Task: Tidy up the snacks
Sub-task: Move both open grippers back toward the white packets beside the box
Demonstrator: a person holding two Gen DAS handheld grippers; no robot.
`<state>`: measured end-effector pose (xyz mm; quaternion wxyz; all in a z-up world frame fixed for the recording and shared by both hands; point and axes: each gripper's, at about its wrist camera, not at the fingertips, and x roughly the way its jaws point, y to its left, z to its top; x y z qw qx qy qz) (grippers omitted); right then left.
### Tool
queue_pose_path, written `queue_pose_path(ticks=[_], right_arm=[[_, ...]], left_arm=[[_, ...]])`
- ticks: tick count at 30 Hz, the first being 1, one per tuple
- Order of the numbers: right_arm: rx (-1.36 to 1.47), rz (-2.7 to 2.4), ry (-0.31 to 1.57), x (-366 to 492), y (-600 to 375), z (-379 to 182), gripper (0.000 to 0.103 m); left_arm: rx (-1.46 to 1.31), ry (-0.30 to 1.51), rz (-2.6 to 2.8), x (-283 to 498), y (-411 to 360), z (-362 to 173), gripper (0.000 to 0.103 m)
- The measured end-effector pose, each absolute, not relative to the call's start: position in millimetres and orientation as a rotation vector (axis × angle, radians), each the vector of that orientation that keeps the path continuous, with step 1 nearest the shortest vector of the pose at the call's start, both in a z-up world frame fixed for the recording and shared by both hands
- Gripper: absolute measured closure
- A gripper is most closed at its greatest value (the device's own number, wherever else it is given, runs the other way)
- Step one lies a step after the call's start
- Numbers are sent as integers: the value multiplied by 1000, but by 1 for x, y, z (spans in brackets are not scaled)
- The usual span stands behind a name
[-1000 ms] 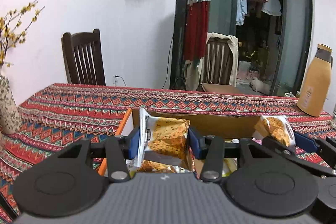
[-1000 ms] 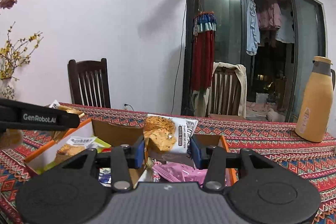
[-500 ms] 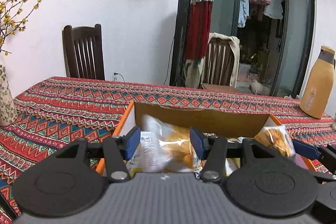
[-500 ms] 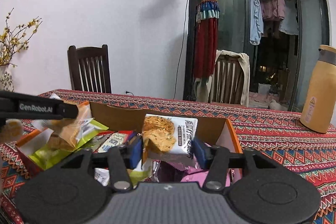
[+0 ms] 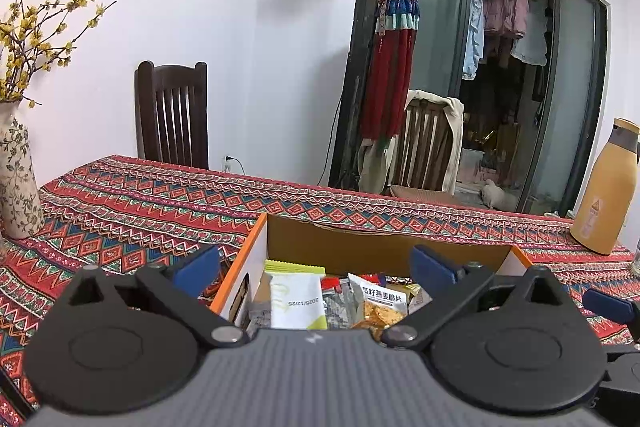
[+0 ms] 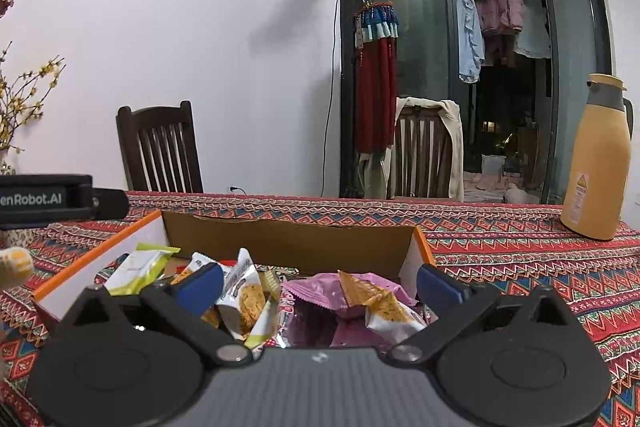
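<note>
Table under red patterned cloth [image 5: 152, 211]. Directly on it: open cardboard box [image 6: 288, 239] of snack packets, floral vase [image 5: 18, 183] at left edge, tan flask [image 6: 596, 163] far right.

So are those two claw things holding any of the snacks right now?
No. The left gripper and right gripper have just been opening and stand wide, nothing between them; the packets lie in the box.
</note>
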<state>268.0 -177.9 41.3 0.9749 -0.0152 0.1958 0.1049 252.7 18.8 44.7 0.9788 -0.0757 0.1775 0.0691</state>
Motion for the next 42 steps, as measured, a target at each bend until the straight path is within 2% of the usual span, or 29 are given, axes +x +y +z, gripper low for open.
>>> queue_pose_path(ticks=[14, 23, 42], right_arm=[[-30, 194, 354, 247, -188, 69, 0], [-40, 199, 391, 208, -201, 68, 0], [-41, 184, 549, 149, -231, 23, 0]], left_arm=[[-146, 350, 152, 232, 13, 68, 0], [-145, 390, 128, 199, 19, 64, 0], [-113, 556, 98, 147, 28, 0, 0]])
